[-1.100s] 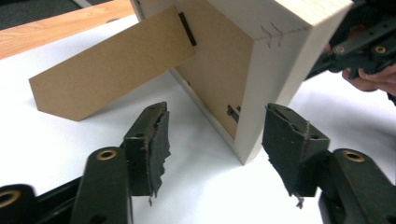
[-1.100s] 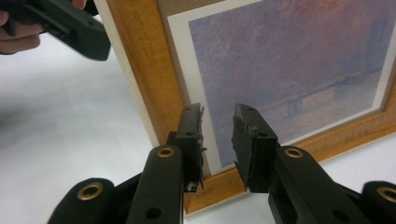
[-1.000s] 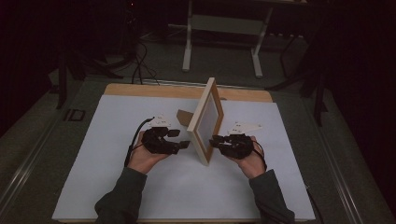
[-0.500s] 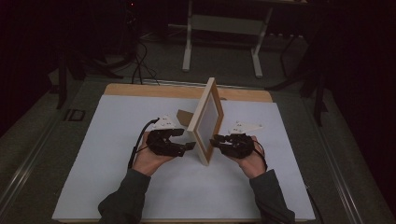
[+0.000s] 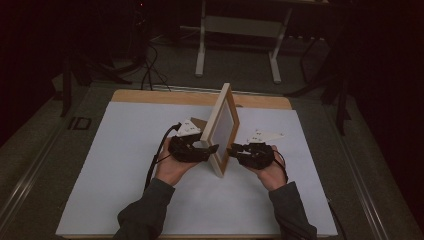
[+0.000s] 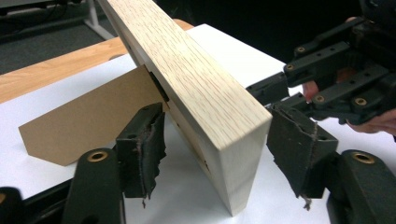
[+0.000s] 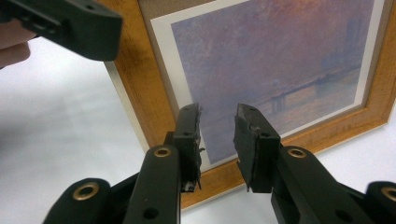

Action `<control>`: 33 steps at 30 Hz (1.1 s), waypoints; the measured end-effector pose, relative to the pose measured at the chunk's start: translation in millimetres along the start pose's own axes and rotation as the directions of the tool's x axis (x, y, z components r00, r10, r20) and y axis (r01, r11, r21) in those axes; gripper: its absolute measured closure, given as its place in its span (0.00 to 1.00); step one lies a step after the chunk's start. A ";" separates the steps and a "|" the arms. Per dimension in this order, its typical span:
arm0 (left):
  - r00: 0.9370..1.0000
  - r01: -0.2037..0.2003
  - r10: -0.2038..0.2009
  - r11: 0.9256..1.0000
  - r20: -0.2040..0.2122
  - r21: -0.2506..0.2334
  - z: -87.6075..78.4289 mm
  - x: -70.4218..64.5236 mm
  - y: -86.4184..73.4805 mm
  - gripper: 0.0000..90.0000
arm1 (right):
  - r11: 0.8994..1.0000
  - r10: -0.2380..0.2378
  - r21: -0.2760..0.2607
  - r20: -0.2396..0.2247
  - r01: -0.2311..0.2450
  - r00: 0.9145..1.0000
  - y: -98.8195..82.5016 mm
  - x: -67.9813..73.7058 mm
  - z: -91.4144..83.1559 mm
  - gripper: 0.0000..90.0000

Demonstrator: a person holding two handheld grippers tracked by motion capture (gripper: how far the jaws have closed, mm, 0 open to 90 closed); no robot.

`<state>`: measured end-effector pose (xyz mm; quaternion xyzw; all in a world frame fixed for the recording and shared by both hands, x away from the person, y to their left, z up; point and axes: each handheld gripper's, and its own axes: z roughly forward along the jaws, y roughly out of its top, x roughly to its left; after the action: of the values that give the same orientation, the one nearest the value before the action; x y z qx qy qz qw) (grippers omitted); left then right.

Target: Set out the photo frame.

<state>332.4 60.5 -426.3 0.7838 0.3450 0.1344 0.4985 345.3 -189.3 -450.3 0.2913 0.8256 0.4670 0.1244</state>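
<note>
A light wooden picture frame (image 5: 222, 127) stands upright on its edge in the middle of the white sheet, propped by a brown cardboard stand (image 6: 88, 121) at its back. My left gripper (image 5: 212, 149) straddles the frame's near corner (image 6: 187, 70). Its jaws have just been closing, with the wood between them and a gap still at the left pad (image 6: 140, 154). My right gripper (image 5: 235, 149) faces the front of the frame. In the right gripper view its jaws (image 7: 218, 112) stand apart with nothing between them, close to the purple print (image 7: 280, 60).
The white sheet (image 5: 125, 165) covers most of a wooden tabletop (image 5: 165, 96), with free room to the left and right of the hands. A white stand's legs (image 5: 202, 45) and cables lie on the dark floor beyond the table.
My left hand has moved right towards the frame, so that its jaws now reach around the frame's edge. The right hand and the frame have kept still.
</note>
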 end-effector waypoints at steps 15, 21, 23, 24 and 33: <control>0.998 0.057 -0.057 0.998 -0.026 -0.007 7.0 -1.0 2.0 0.54 | 1.000 0.003 -0.001 0.001 -0.003 1.000 -0.6 -0.8 -0.1 0.78; 0.998 0.067 -0.067 0.998 -0.020 -0.002 8.0 -1.2 2.5 0.60 | 1.000 0.005 0.000 0.001 -0.005 1.000 -0.8 -1.3 -0.5 0.78; 0.997 0.067 -0.067 0.998 -0.023 0.000 7.8 -1.7 2.7 0.61 | 1.000 0.006 -0.001 0.000 -0.006 1.000 -1.0 -1.3 -0.3 0.78; 0.997 0.068 -0.068 0.998 -0.025 0.000 7.7 -1.9 2.8 0.61 | 1.000 0.005 0.000 0.000 -0.005 1.000 -1.0 -1.3 -0.3 0.78; 0.995 0.089 -0.089 0.996 -0.054 0.004 3.7 3.9 2.4 0.67 | 1.000 0.006 0.001 -0.003 -0.006 1.000 -1.5 -1.6 0.5 0.77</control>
<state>338.4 59.9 -426.5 0.7654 0.3931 0.1320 0.4921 346.3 -190.5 -452.0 0.2932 0.8252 0.4672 0.1215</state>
